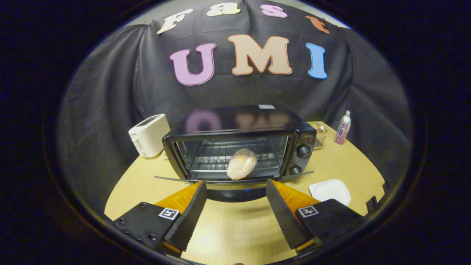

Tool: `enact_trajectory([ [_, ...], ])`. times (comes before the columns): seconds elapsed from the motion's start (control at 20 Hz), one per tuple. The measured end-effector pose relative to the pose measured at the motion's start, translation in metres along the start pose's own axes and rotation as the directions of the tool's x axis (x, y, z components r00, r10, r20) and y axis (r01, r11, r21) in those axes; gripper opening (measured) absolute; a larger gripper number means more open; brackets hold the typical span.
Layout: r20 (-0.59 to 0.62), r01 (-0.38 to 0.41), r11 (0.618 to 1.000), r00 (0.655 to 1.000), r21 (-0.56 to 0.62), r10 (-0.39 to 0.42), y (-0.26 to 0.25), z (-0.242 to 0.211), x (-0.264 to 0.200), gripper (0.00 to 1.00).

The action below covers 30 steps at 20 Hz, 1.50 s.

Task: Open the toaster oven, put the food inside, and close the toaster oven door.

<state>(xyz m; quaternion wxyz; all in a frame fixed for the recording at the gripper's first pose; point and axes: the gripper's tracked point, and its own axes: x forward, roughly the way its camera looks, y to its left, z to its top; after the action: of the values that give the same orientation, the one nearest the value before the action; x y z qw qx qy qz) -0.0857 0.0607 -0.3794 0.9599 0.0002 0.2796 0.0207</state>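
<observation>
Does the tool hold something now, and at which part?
Nothing is held. The tool is open, fingers apart above the table; the bread lies inside the toaster oven, beyond them.

You're working in dim, even light; the toaster oven [239,143] top mirrors the wall. Fisheye bends the table [235,228] edge, and the gripper [235,187] fingers, spread apart, look sharp.

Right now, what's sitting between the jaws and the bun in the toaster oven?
In the gripper view, only the oven's lowered glass door lies between the open gripper and the bun, which rests at the front of the toaster oven.
</observation>
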Motion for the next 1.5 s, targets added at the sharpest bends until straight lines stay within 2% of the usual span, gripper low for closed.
enact_trajectory([
  [0.25, 0.046, -0.002, 1.0, 0.999, -0.002, 0.002, 0.003, 0.036, 0.026, 1.0],
  [0.6, 0.071, -0.002, 1.0, 0.997, 0.002, 0.002, 0.006, 0.06, 0.065, 1.0],
  [0.85, 0.07, -0.007, 1.0, 0.998, 0.01, 0.006, 0.004, 0.064, 0.07, 1.0],
  [1.0, 0.09, -0.003, 1.0, 0.996, 0.004, 0.003, -0.001, 0.078, 0.056, 1.0],
  [1.2, 0.191, 0.001, 1.0, 0.982, 0.022, -0.005, -0.011, 0.137, 0.026, 1.0],
  [1.5, 0.376, -0.005, 1.0, 0.926, 0.029, -0.006, -0.026, 0.273, -0.026, 1.0],
])
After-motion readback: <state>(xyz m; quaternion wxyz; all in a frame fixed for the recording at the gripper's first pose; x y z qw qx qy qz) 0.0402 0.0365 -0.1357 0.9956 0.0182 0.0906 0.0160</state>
